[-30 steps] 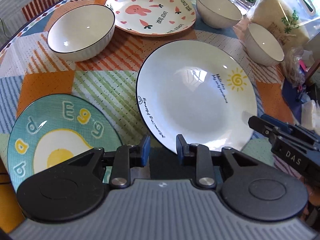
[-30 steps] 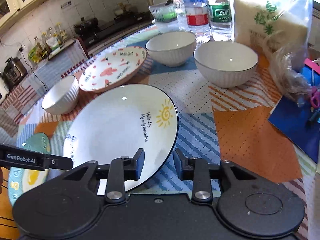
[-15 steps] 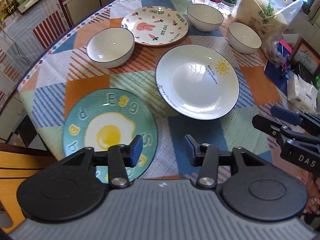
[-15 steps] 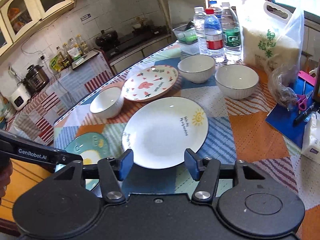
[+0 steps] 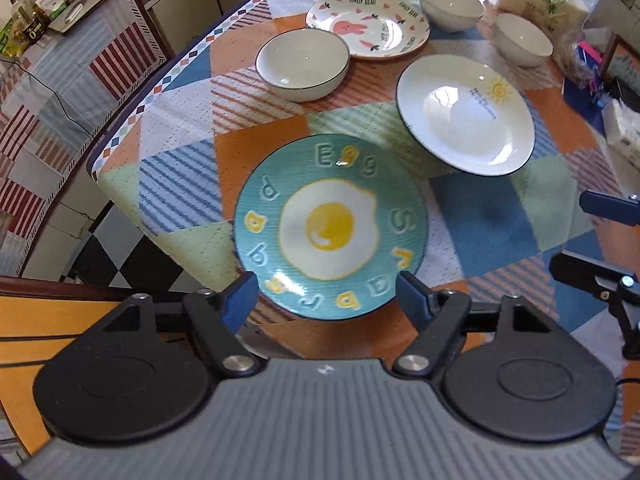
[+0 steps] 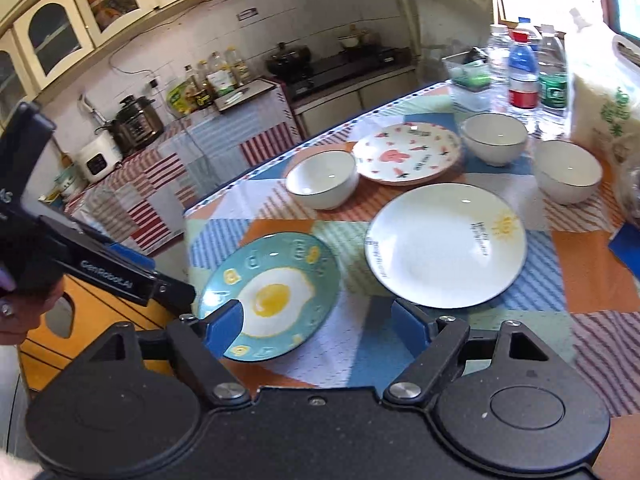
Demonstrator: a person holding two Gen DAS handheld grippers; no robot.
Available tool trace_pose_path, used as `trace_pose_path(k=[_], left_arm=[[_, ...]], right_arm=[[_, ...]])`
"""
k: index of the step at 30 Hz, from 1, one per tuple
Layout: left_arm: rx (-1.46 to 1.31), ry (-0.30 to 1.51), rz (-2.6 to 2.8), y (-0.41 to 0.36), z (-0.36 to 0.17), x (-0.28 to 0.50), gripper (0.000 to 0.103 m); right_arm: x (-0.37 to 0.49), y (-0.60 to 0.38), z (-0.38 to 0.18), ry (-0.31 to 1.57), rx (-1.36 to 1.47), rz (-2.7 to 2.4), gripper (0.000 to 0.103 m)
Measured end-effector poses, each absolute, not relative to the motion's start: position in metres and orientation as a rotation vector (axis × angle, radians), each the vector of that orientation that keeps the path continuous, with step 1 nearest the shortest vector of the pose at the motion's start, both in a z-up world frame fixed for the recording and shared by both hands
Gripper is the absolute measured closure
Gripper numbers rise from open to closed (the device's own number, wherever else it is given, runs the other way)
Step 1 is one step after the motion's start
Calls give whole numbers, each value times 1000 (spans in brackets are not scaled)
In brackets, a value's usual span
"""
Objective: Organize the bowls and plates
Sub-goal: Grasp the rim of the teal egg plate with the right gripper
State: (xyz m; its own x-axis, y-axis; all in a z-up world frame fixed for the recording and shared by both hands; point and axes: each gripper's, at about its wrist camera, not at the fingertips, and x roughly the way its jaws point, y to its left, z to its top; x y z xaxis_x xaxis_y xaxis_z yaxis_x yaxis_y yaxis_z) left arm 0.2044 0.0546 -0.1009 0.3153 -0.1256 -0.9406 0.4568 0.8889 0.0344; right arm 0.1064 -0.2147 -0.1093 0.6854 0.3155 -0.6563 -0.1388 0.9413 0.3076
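Note:
A teal egg plate (image 5: 332,232) (image 6: 276,296) lies near the table's front left edge. To its right is a white sun plate (image 5: 464,116) (image 6: 444,244). Behind them stand a pink rabbit plate (image 5: 368,26) (image 6: 408,152) and three white bowls (image 5: 302,64) (image 5: 452,6) (image 5: 524,40). My left gripper (image 5: 326,296) hovers above the teal plate's near rim, jaws opening, nothing between them. My right gripper (image 6: 318,324) hangs high over the front of the table, between the two near plates, jaws opening and empty too.
Water bottles (image 6: 522,76) and a bagged sack of rice (image 6: 600,92) stand at the back right. A blue notebook (image 5: 580,92) and a tissue pack (image 5: 624,136) lie at the right. A wooden chair (image 5: 60,320) sits below the table's left edge.
Both grippers drew back and rose away from the white sun plate, and their jaws spread wider. The left view now centres on the teal egg plate.

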Motion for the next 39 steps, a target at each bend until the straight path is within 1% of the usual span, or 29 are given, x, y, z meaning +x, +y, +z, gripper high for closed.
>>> trace_pose_path(k=[3,5,7,13,16,18,21,25,27,29,33,34,35,36,37,38,39], left_arm=[[352,1202,-402,69,-111,213,21],[368,1206,-397,77,-121,222,16],[367,1219,-398,85,-131,233,14],[379,1239,-406,102,-167,261,14],[368,1259,-417,106,-184,274,14],[383,1243,-418,105,-194,282,14],[379,1245,-416,105,-210,293,14],[340,1250,-445,105,-224,304,16],[334,1256,-451,104,-230,306,18],[332,1284,-435,104,-236,308,24],[275,1331,-447,106,-242,312,35],[264,1337,-458,105,-242,313,42],[260,1337,-473,103,-241,312,50],[259,1333,-485,101,-240,312,54],[252,1327,-499,99,-240,311,64],[243,1322,-506,98,-239,309,67],[244,1312,-496,96,-239,308,67]], right_arm=[[109,-197,-117,788,241,263,18],[113,-188,-125,792,250,252,18],[117,-180,-135,791,249,239,18],[130,-161,-172,771,240,197,19],[141,-153,-190,799,238,183,19],[146,-150,-201,821,256,175,26],[156,-148,-217,865,315,161,34],[163,-148,-233,903,387,137,42],[165,-148,-238,919,403,127,48],[167,-147,-240,914,402,120,51],[170,-149,-241,896,418,99,52],[170,-150,-241,894,431,100,53],[171,-150,-241,894,439,105,57],[171,-150,-242,896,441,110,64],[173,-150,-243,905,438,117,70],[173,-149,-244,911,432,114,79],[173,-149,-244,906,436,109,80]])
